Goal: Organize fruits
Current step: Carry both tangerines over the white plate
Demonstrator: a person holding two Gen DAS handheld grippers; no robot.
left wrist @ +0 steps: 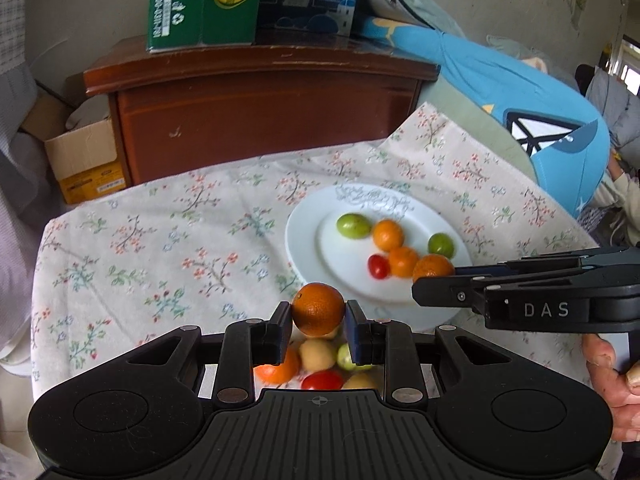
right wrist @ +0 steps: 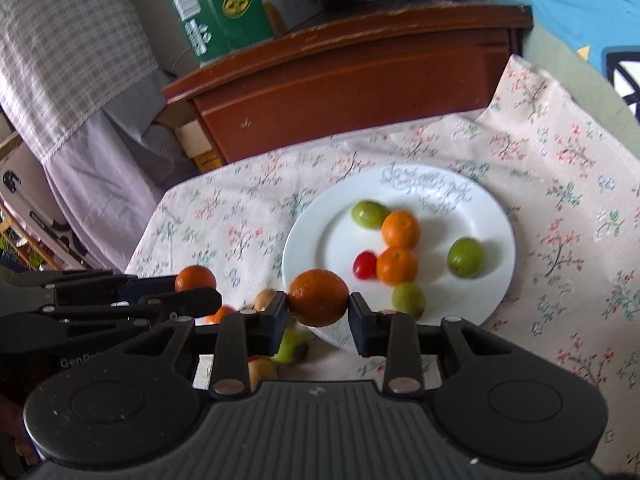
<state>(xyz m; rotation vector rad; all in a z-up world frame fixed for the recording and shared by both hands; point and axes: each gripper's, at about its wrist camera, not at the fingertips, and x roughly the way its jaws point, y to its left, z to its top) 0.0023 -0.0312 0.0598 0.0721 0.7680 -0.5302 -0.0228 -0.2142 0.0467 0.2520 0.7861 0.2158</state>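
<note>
Left gripper: your left gripper [left wrist: 318,326] is clamped on an orange [left wrist: 318,309], held above the cloth just short of the white plate's [left wrist: 308,236] near-left rim.
Right gripper: your right gripper [right wrist: 318,312] is closed on a second orange [right wrist: 318,297], over the plate's near rim.
Plate: on the floral tablecloth [left wrist: 160,240], it carries two oranges [right wrist: 401,229], green fruits [right wrist: 465,257] and a cherry tomato [right wrist: 364,265].
Loose fruit: a mixed pile [left wrist: 320,360] lies on the cloth nearer you than the plate, under your left gripper.
</note>
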